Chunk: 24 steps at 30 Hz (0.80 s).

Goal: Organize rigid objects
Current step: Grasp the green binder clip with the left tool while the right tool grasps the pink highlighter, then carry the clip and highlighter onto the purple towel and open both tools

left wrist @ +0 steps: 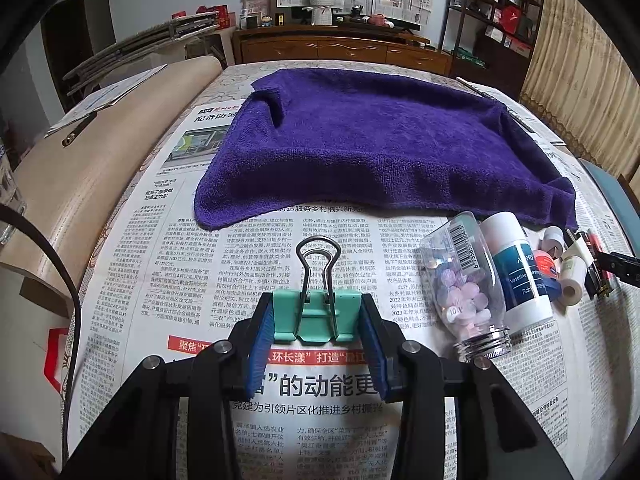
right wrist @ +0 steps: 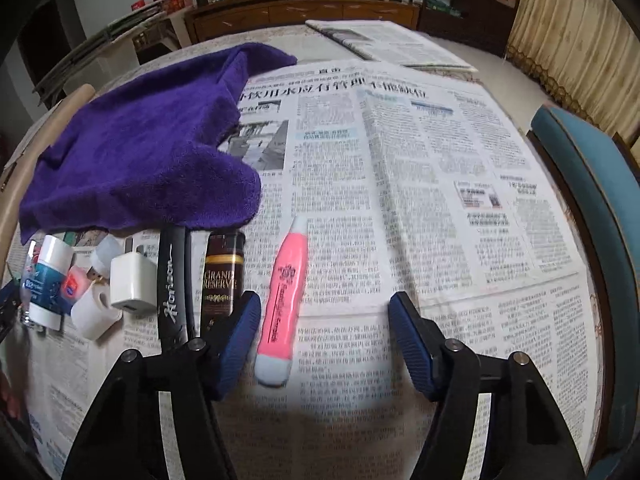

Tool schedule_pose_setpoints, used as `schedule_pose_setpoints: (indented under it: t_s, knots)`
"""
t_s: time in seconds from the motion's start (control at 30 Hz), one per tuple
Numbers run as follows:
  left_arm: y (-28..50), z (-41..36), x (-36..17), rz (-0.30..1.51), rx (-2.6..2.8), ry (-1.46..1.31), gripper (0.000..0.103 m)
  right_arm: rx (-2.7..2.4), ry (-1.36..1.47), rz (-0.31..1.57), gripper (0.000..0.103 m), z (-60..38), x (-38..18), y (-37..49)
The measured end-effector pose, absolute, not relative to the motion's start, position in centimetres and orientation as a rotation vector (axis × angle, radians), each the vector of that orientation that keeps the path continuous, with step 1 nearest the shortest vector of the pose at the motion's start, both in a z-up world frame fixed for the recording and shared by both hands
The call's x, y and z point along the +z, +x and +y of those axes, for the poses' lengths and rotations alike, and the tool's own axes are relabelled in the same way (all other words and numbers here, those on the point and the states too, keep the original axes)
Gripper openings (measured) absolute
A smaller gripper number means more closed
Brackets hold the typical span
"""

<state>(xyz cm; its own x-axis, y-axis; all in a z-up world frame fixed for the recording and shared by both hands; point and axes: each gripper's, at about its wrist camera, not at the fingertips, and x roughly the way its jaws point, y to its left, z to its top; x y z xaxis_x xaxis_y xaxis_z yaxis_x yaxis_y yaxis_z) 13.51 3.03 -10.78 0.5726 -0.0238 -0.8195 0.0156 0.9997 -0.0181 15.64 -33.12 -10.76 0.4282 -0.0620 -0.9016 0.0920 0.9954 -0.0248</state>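
Note:
A teal binder clip point(left wrist: 288, 312) with wire handles stands just above the newspaper, and my left gripper point(left wrist: 317, 300) is shut on it, blue pads pressed to its two sides. In the right wrist view a pink highlighter point(right wrist: 284, 300) with a white cap lies on the newspaper. My right gripper point(right wrist: 324, 298) hangs open around it. The pen is close to the left finger, and neither pad touches it.
A purple towel point(left wrist: 380, 148) is spread at the back. Right of the clip lie a clear pill bottle point(left wrist: 464, 280) and a white lotion bottle point(left wrist: 520, 272). Left of the highlighter lie a dark bottle point(right wrist: 222, 276), a black case point(right wrist: 172, 288), a white charger point(right wrist: 132, 280) and a tape roll point(right wrist: 94, 314). A blue chair point(right wrist: 592, 200) borders the right edge.

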Motion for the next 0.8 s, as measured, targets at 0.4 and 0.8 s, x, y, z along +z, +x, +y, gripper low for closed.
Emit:
schedule_pose_setpoints:
  t_s: [0.4,0.8]
  knots:
    - [13.4,3.9,-10.8,0.948,-0.046,-0.053,0.039,-0.049,0.003,1.068,0.017,-31.0,-10.4,15.4]
    - [14.5,6.0,-5.7,0.896,-0.05,-0.102,0.039,0.01,0.075,0.99,0.017,-30.0,-5.1,15.9]
